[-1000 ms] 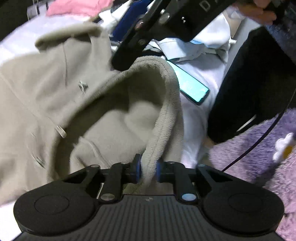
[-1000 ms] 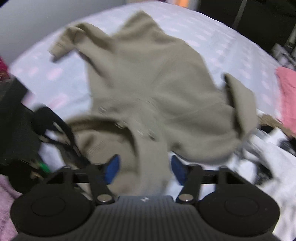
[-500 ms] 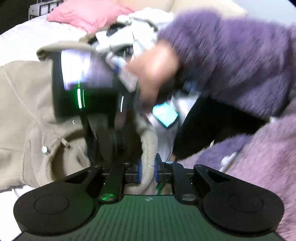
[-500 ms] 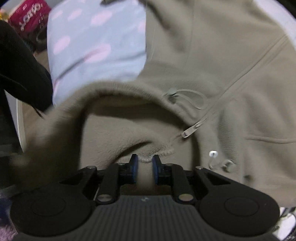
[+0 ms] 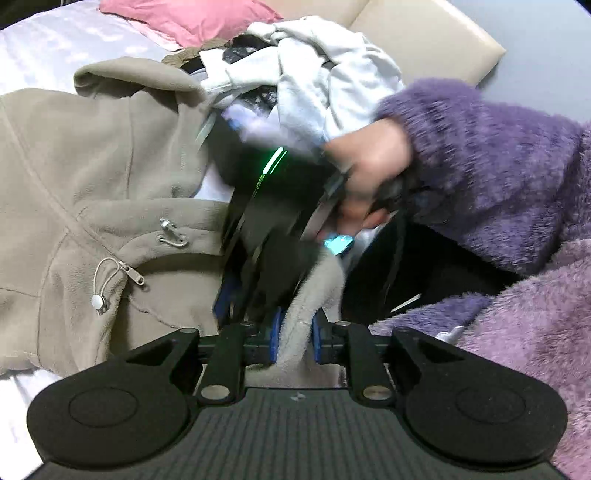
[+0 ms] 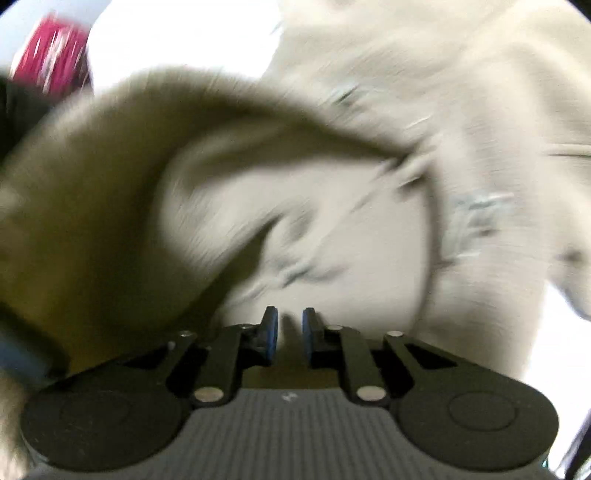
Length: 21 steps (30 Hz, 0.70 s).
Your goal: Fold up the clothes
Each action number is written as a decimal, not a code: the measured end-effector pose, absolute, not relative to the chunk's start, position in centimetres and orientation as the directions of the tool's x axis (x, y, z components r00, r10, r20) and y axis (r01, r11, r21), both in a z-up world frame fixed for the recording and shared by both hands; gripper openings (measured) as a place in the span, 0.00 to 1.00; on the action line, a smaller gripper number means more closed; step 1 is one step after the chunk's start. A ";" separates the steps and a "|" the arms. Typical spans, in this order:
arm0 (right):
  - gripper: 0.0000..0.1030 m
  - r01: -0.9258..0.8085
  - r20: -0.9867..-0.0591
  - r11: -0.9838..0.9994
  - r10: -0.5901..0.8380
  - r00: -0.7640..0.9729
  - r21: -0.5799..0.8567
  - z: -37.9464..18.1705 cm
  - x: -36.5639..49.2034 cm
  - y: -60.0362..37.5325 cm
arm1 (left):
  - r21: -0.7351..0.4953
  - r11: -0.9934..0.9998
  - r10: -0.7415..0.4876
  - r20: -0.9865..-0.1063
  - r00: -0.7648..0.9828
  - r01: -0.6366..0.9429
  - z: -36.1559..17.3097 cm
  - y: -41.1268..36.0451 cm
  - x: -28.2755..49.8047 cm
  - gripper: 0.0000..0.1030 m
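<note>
With both tools down on the beige hoodie [image 5: 92, 147], here's the state. Left gripper [image 5: 294, 338] is clamped on the hood's fleece rim, which comes up between its blue pads [image 5: 274, 334] at 6 o'clock in the left wrist view. The hoodie's body lies on the pale bed sheet [image 5: 55, 44], filling 8 to 11 o'clock, front up, with the zipper pull [image 5: 135, 277] and a drawcord toggle [image 5: 96, 301] at about 8 o'clock. Right gripper [image 6: 287, 334] has its jaws almost together on a fold of hood fleece; that frame is badly motion-blurred, so this is a soft read. Its view is nearly all hoodie, hood opening arched from 9 through 12 to 2 o'clock, and a red item [image 6: 51, 55] at 10 o'clock. From the left camera the right tool is a dark blur at centre with a green light strip [image 5: 273, 162], held by a hand [image 5: 369, 166] in a fuzzy purple sleeve [image 5: 498, 166] at 2 o'clock, tips down inside the hood just beside the left gripper. Clothes pile [image 5: 314, 74] of whites at 12 o'clock, touching the hoodie's shoulder; pink pillow [image 5: 184, 18] at 11. Small teal-lit object [image 5: 338, 243] just right of centre, partly hidden.
</note>
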State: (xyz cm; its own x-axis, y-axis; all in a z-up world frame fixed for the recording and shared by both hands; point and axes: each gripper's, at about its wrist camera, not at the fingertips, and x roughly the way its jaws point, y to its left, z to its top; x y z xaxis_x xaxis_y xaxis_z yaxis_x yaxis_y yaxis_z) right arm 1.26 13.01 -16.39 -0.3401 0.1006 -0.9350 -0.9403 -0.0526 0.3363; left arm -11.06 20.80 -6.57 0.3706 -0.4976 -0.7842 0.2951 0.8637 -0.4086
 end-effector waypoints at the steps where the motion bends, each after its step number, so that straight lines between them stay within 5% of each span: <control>1: 0.17 -0.943 -0.931 -0.029 0.148 -0.333 0.333 -15.5 2.2 12.6 | -0.387 0.877 -0.473 -0.801 0.368 0.285 -7.0 20.8 -10.9 0.15; 10: 0.31 -0.944 -0.881 0.187 0.442 -0.167 0.273 -9.9 8.5 8.9 | -0.339 0.923 -0.382 -0.853 0.355 0.181 -11.8 21.7 -8.9 0.14; 15: 0.32 -0.946 -0.900 0.237 0.422 -0.104 0.221 -11.2 7.4 8.3 | -0.290 0.945 -0.324 -0.885 0.333 0.148 -14.2 21.3 -8.0 0.15; 21: 0.45 -0.961 -0.936 0.258 0.351 -0.004 0.100 -14.8 5.9 9.7 | -0.259 0.960 -0.280 -0.900 0.335 0.108 -16.5 20.8 -7.6 0.15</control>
